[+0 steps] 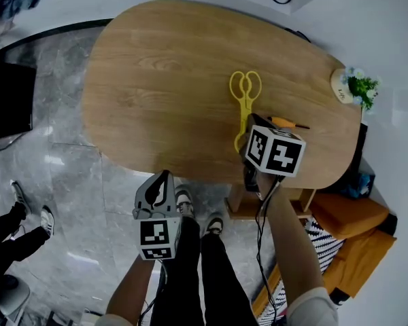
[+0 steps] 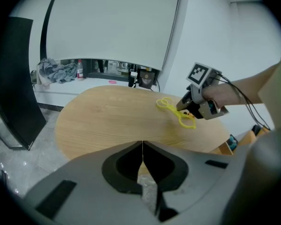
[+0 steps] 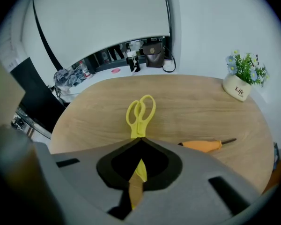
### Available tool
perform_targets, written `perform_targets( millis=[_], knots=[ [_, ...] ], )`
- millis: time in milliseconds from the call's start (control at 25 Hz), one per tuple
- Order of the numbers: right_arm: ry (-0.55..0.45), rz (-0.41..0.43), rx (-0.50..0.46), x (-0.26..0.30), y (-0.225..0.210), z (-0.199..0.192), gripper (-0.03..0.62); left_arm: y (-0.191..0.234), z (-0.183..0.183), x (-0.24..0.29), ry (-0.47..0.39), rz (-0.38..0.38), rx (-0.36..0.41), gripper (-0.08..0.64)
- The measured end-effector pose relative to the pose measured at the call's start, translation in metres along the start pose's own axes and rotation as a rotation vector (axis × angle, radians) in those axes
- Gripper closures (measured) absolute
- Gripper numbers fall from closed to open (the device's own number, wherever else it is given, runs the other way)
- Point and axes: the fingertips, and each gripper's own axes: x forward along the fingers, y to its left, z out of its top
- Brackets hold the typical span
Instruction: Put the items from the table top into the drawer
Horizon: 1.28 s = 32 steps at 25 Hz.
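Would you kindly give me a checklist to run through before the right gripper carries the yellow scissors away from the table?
1. Right gripper shut on the yellow scissors, blade end running back between the jaws: ok.
2. Scissors lifted clear of the table: cannot tell.
3. Orange screwdriver lies apart from the scissors, to their right, out of the way: ok.
4. Left gripper shut, nothing between its jaws, held off the table's near edge, away from the right one: ok.
5. Plant pot stands at the far right edge, well away from the scissors: ok.
6. Drawer open and ready to receive: cannot tell; no view shows it plainly.
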Motion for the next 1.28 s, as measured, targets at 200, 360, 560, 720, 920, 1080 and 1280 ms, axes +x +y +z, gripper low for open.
perform_targets(
  millis=[200,360,560,720,920,1080,1280],
  knots=[
    [-0.008,0.044,-0.003,-0.017,0.004,-0.009,0.600,-0.007,-0.003,-0.003,-0.002,-0.008,0.012,0.551],
    [-0.004,0.082,0.002,-0.033,0.003,-0.028,0.600,-0.012,-0.007,-0.006,-0.006,-0.003,0.019,0.551],
    [-0.005,0.110,0.009,-0.052,-0.002,-0.052,0.600,-0.027,-0.013,-0.013,-0.010,0.000,0.036,0.551],
    [-0.012,0.136,0.002,-0.076,-0.007,-0.072,0.600,-0.048,-0.018,-0.020,-0.017,-0.013,0.055,0.551],
    [-0.015,0.163,-0.041,-0.113,-0.021,-0.104,0.600,-0.086,-0.026,-0.032,-0.019,-0.036,0.050,0.551],
    [-0.008,0.174,-0.064,-0.145,-0.042,-0.137,0.600,-0.118,-0.039,-0.043,-0.022,-0.040,0.052,0.551],
    [0.015,0.190,-0.092,-0.180,-0.070,-0.183,0.600,-0.160,-0.057,-0.057,-0.029,-0.047,0.061,0.551]
  ],
)
